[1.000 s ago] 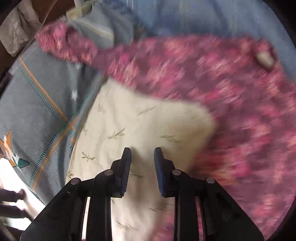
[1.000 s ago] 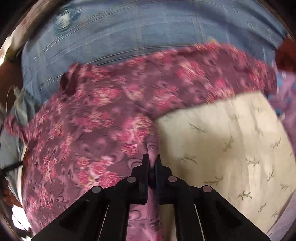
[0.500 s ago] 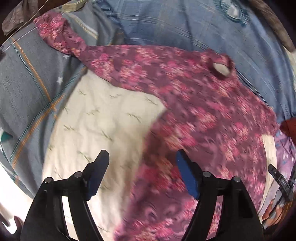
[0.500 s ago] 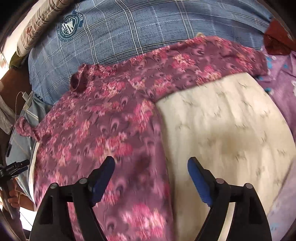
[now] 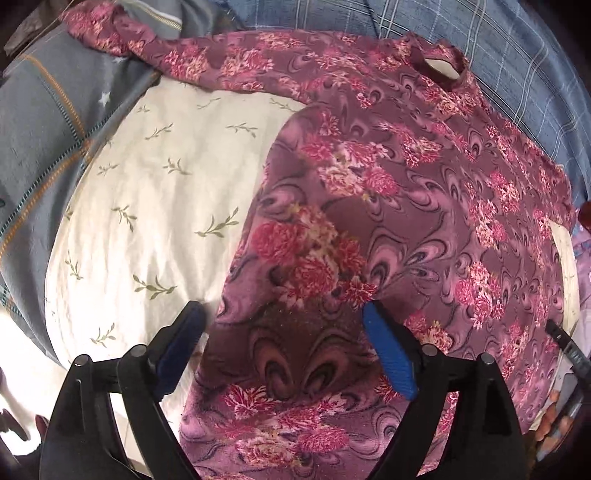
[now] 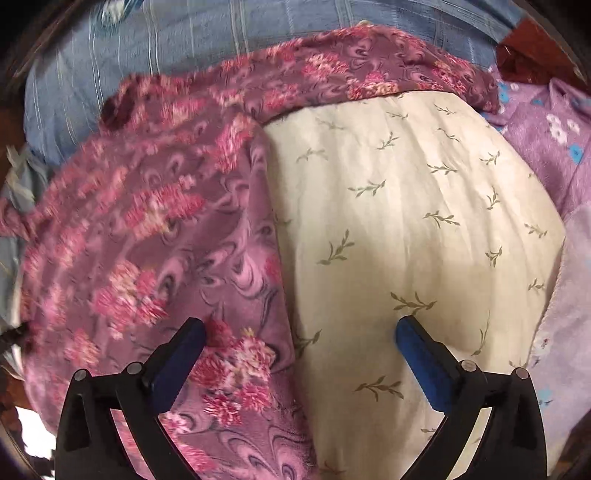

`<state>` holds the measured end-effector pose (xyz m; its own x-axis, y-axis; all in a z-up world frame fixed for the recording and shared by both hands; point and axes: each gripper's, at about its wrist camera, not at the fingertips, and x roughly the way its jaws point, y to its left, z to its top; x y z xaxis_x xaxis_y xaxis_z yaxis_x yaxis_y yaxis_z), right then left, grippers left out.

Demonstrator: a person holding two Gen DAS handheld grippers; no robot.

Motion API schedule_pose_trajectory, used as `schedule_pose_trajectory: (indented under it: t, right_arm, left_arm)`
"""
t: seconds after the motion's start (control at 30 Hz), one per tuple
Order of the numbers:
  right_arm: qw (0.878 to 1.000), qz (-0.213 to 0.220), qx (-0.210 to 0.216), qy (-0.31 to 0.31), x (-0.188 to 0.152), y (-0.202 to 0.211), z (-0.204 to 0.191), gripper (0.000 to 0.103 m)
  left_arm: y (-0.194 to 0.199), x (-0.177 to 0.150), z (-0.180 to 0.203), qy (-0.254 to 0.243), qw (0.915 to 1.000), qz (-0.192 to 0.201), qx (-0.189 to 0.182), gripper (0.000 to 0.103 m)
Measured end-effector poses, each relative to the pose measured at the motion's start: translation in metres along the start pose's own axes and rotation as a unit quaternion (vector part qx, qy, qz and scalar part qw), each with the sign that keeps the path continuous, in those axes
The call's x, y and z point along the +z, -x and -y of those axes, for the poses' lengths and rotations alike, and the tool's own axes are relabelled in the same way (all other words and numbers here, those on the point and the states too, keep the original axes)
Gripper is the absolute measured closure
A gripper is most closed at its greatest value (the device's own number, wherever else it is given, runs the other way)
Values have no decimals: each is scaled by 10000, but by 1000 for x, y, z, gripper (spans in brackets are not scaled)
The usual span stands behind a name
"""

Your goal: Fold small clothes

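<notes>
Left gripper (image 5: 282,345): fingers spread wide, holding nothing, poised low over the hem end of the floral top (image 5: 388,206). One finger (image 5: 184,334) sits at the garment's side edge where it meets the cream sheet (image 5: 147,206); the other finger is over the cloth itself.

Right gripper (image 6: 301,345): fingers also wide apart, empty. It straddles the top's opposite side edge, one finger over the floral top (image 6: 147,236), the other over the cream sheet (image 6: 406,221).

The top lies spread flat, body down the middle of the sheet, hem nearest, neck opening (image 5: 439,66) far, one sleeve (image 5: 122,33) stretched away to the far left, the other sleeve (image 6: 369,70) along the far right.

Judgement on the step: garment looks laid out, first fold not yet made. To do it well, each gripper should pinch a single side edge close to a corner, taking only the top's fabric and not the sheet beneath; lift both ends together, carry the edge toward the centre line, keep the cloth taut so no ridge forms, and tuck the sleeve in along the body.

Count, near to far: two grippers, four fingers; one floral top with two sleeves; one cream sheet; one lilac garment (image 6: 546,147) with small flowers at right; one blue checked cloth (image 5: 498,44) beyond the neck; one grey striped cloth (image 5: 44,122) at far left.
</notes>
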<state>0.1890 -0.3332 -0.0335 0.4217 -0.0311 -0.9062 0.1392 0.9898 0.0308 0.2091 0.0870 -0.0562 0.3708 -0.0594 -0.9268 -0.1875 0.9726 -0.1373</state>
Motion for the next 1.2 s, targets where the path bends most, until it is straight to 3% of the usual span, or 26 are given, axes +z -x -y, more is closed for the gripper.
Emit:
schedule_pose_trajectory:
  t: [0.17,0.3,0.37,0.47,0.5,0.53,0.63,0.73,0.8,0.9,0.97,1.07,1.13,1.2]
  right_arm:
    - [9998,136,-15,151,-6,4,0,0]
    - [9997,8,226,133,-9,17,5,1]
    - [9992,-36,367,138,-12,19,6,4]
    - [9991,114,304,261,-20,25,9,38]
    - [9989,167,327,296,-20,27,7,55]
    - [9984,182,441,318,-21,30,8,65]
    - [9977,117,535,400,-20,30,10,73]
    - [9976,171,446,505,-21,27,11,84]
    - [9973,216,612,331,-23,25,19,85]
    - [9958,197,867,231,-18,29,26,83]
    - [9939,402,1018,96,-6,45,41,82]
    - [9922,854,803,-432,31,71,90,65]
    - [9881,1114,555,-909,62,85,134,48]
    - [9809,1239,374,-1454,95,91,181,44]
  left_arm:
    - [-2,-2,-4,-18,9999,-61,109,6]
    - [11,-4,-11,216,9993,141,-264,6]
    - [5,-7,-16,255,9993,8,-283,6]
    - [9,-14,-10,102,9998,144,-59,6]
    - [14,-16,-9,99,9997,213,-97,6]
    - [19,-16,-9,107,9993,311,-153,6]
    - [30,-13,-9,65,9981,620,1,6]
    - [12,-13,-12,-53,9983,416,413,6]
    - [-1,-15,-15,-45,9986,237,463,5]
    - [11,-17,-20,30,9994,305,141,5]
    - [22,-16,-20,-4,9992,407,4,5]
    - [38,-13,-14,-118,9981,560,-211,5]
    - [40,-7,-4,-139,9973,619,-363,5]
    - [44,-2,4,-179,9964,692,-461,5]
